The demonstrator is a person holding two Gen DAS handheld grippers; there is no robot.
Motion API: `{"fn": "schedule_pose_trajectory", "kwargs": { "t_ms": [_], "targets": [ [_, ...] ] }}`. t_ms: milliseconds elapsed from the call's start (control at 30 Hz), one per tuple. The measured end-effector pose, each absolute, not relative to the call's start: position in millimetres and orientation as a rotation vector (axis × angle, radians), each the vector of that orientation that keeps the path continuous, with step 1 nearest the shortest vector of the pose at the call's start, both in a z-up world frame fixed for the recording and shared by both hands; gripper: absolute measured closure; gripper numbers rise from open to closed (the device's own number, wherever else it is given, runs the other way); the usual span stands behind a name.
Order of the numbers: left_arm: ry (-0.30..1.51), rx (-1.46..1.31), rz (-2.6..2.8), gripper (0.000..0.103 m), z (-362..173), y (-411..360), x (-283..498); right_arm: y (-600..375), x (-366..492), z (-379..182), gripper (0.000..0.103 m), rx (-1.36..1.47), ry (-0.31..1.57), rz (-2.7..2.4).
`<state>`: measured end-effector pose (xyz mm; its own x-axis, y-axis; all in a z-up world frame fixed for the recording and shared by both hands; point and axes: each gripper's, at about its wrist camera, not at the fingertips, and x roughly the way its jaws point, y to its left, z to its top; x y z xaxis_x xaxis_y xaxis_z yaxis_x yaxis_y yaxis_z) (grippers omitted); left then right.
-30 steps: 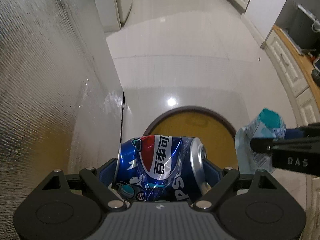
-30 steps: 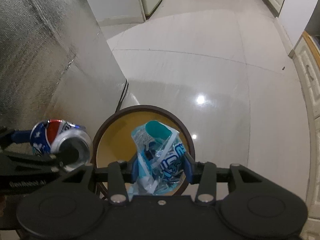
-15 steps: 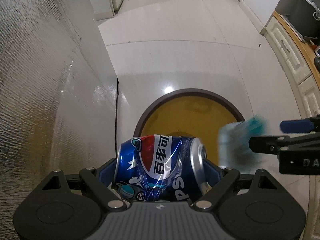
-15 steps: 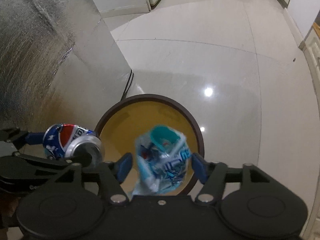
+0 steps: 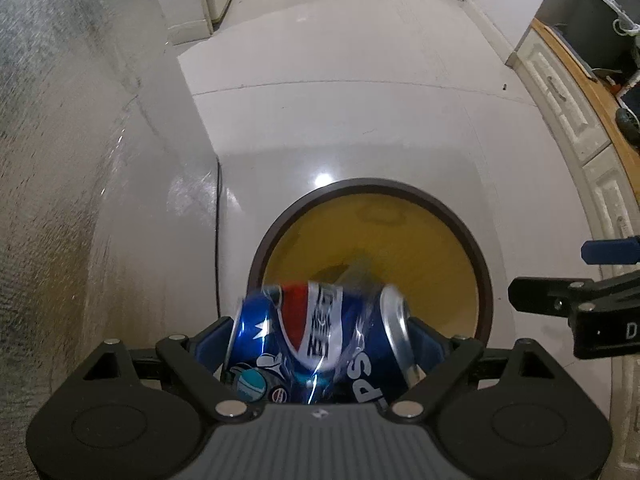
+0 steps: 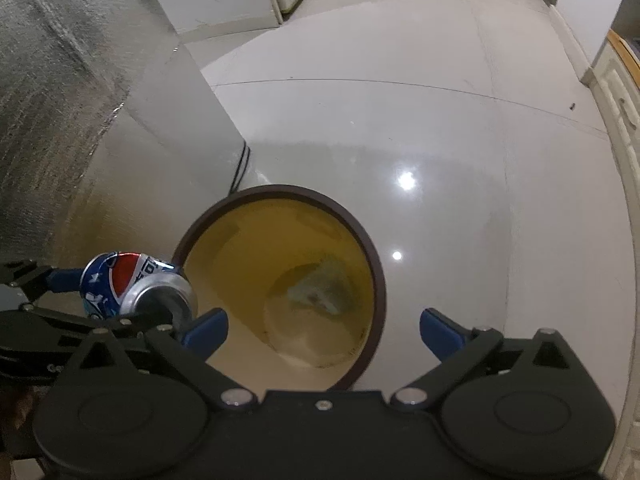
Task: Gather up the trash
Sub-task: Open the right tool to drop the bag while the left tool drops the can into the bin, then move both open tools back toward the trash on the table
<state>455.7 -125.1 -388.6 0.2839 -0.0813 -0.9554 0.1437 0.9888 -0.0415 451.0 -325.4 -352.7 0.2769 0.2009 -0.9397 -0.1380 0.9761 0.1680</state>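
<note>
A silver textured panel (image 5: 60,160) stands at the far left. The left gripper (image 5: 320,340) pinches a dented blue cola can (image 5: 320,340) sideways between its blue pads, at the near-left rim of the bin (image 6: 378,276). The bin, brown-rimmed and yellow inside, stands on the glossy tiled floor (image 6: 400,120) just right of the panel. A pale crumpled wrapper (image 6: 320,288) lies at its bottom. The right gripper (image 6: 324,332) hangs above the bin opening with nothing between its jaws, which are opening wide. White cabinets (image 5: 568,112) line the far right.
</note>
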Motion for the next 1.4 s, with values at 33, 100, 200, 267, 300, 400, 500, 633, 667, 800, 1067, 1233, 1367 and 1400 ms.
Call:
{"fn": "schedule_pose_trajectory", "kwargs": {
  "t_ms": [33, 100, 200, 267, 300, 400, 500, 633, 667, 800, 1067, 1233, 1367, 1400],
  "targets": [
    [1.270, 0.055, -0.160, 0.012, -387.9, -126.5, 456.3, -327.9, 450.1, -352.0, 0.000, 0.061, 1.273, 0.219],
    [1.273, 0.057, -0.181, 0.010, -388.3, -130.5, 455.9, -332.5, 450.2, -351.9, 0.000, 0.071, 1.279, 0.202],
    [1.283, 0.079, -0.203, 0.003, -388.6, -134.7, 453.8, -336.6, 448.0, -351.4, 0.000, 0.066, 1.287, 0.187],
    [1.283, 0.099, -0.197, 0.003, -389.0, -135.5, 450.9, -336.9, 446.2, -352.4, 0.000, 0.054, 1.292, 0.188],
    [1.287, 0.106, -0.194, 0.002, -389.7, -135.3, 449.7, -336.7, 445.2, -352.8, 0.000, 0.046, 1.297, 0.191],
    [1.305, 0.120, -0.180, 0.002, -390.9, -134.1, 447.8, -337.8, 443.2, -352.5, 0.000, 0.030, 1.305, 0.200],
    [1.321, 0.128, -0.167, 0.001, -390.9, -132.0, 445.6, -338.6, 440.6, -352.8, 0.000, 0.017, 1.307, 0.202],
    [1.339, 0.126, -0.154, 0.000, -388.2, -128.1, 444.9, -341.8, 438.7, -352.7, 0.000, 0.005, 1.311, 0.197],
    [1.342, 0.126, -0.150, 0.000, -386.9, -127.1, 444.3, -342.4, 437.9, -352.3, 0.000, 0.001, 1.312, 0.196],
    [1.349, 0.124, -0.137, 0.000, -381.1, -123.2, 442.8, -342.9, 433.7, -351.6, 0.000, -0.014, 1.315, 0.201],
    [1.339, 0.118, -0.116, 0.000, -363.7, -118.4, 436.4, -343.4, 428.1, -340.3, 0.000, -0.031, 1.309, 0.205],
    [1.323, 0.111, -0.105, 0.000, -348.7, -115.8, 429.7, -344.5, 421.7, -326.7, 0.000, -0.031, 1.284, 0.205],
    [1.289, 0.107, -0.096, 0.000, -330.8, -112.3, 424.2, -347.8, 415.3, -305.9, 0.000, 0.000, 1.237, 0.206],
    [1.281, 0.105, -0.094, 0.000, -326.6, -111.4, 422.5, -348.8, 412.8, -299.4, 0.000, 0.005, 1.222, 0.205]
  ]
}}
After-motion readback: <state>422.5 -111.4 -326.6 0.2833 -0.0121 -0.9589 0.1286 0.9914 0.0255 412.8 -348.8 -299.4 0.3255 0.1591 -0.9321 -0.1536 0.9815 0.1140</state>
